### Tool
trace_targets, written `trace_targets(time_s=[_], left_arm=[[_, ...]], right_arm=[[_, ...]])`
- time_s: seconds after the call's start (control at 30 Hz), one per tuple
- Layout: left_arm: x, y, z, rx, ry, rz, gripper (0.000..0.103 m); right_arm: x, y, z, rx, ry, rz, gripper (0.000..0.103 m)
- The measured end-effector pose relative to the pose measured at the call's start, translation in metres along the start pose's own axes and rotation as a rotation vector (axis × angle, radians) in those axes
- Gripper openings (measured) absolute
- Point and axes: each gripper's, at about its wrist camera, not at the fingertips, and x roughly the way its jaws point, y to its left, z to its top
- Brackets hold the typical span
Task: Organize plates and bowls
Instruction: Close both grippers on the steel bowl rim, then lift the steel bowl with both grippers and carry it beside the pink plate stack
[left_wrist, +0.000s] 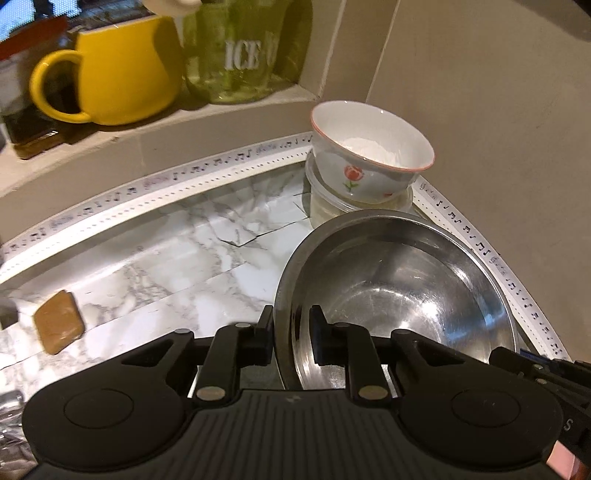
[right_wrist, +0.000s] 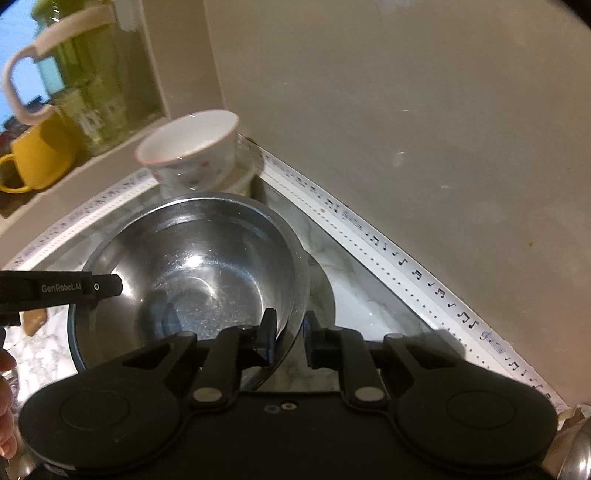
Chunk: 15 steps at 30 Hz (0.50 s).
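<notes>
On the marble counter (left_wrist: 155, 266), near the corner of the walls, a steel bowl (left_wrist: 399, 295) is pinched at opposite sides of its rim by 2 grippers: the left gripper (left_wrist: 291, 332) clamps the near-left rim, the right gripper (right_wrist: 290, 332) clamps the near-right rim. Each has 1 finger inside and 1 outside the wall. Just behind the steel bowl, a flowered bowl (left_wrist: 369, 147) sits nested in a clear container (left_wrist: 354, 206). Smooth thin steel could slip between the pads, I judge, if one hand rises faster than the other. Swinging the bowl toward the corner could knock the flowered bowl off its perch.
</notes>
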Motion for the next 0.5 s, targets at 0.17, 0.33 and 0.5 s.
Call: trace_targets(time_s=[0.17,0.33,0.5], left_arm=[[-0.029,0.001,-0.006,0.01,-0.013,-0.002,0.018],[-0.056,0.001,-0.016,0.017,-0.003,-0.005,0.018],[-0.084,0.001,-0.031,0.035,0.002,-0.02,0.018]], right_arm=[[-0.026,0.005,-0.002,-0.021,-0.028,0.022,0.015],[-0.052,0.01,-0.007,-0.033,-0.044,0.058,0.015],[-0.079,0.011,-0.021,-0.045,-0.057,0.094,0.015]])
